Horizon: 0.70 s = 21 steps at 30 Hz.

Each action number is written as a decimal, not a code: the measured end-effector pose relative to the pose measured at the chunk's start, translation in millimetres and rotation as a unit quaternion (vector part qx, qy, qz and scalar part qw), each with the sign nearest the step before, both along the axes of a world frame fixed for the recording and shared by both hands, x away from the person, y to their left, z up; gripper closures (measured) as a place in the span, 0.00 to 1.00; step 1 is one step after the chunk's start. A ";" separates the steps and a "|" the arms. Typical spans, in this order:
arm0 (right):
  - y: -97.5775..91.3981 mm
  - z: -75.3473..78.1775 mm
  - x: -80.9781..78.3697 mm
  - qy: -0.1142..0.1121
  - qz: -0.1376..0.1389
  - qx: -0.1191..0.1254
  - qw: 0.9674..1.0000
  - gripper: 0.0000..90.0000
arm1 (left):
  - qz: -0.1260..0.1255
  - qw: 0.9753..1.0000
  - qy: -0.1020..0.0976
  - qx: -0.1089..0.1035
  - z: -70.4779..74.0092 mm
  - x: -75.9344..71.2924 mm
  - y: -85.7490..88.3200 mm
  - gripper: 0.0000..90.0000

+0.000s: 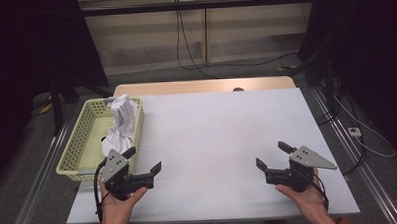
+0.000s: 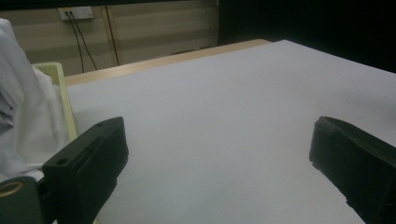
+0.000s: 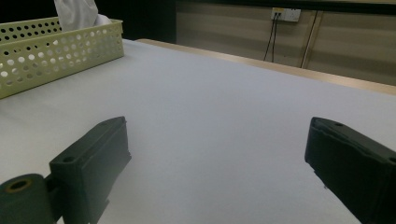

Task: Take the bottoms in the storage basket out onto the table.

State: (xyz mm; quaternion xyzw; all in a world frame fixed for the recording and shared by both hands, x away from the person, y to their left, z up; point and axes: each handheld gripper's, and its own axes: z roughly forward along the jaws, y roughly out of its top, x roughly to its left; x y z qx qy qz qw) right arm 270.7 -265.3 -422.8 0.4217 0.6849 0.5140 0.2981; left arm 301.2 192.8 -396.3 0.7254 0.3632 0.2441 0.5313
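From the high view, my left hand (image 1: 117, 207) comes in at the bottom edge, palm up under my left gripper (image 1: 144, 160), which sits low over the near left part of the white table (image 1: 217, 141), just beside the near corner of the pale yellow perforated basket (image 1: 77, 141). Its jaws stand wide apart, holding nothing. A crumpled white cloth (image 1: 121, 125) lies in the basket, heaped against its right wall and rising above the rim. My right hand (image 1: 309, 200) mirrors the left at the near right, cradling my right gripper (image 1: 272, 155); those jaws are spread too, empty, pointing up-table and slightly inward. The two grippers are well apart.

In the left gripper view, my left gripper (image 2: 217, 140) looks across bare tabletop between two separated black jaws. The cloth (image 2: 21, 116) drapes over the basket's rim (image 2: 60, 88) at the left.

In the right gripper view, my right gripper (image 3: 217, 140) has its jaws spread over bare table. The basket (image 3: 56, 51) stands far off to the left, the cloth (image 3: 77, 14) poking above it.
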 end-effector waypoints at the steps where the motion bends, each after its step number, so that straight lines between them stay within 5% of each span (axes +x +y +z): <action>1: -0.3 0.0 0.1 0.000 -0.001 0.001 1.000 0.07 | 0.000 1.000 0.000 0.000 0.0 0.0 0.0 0.05; 21: 0.1 -1.9 4.6 0.008 0.008 0.005 1.000 0.07 | 0.001 1.000 -0.004 0.018 8.0 6.7 1.7 0.04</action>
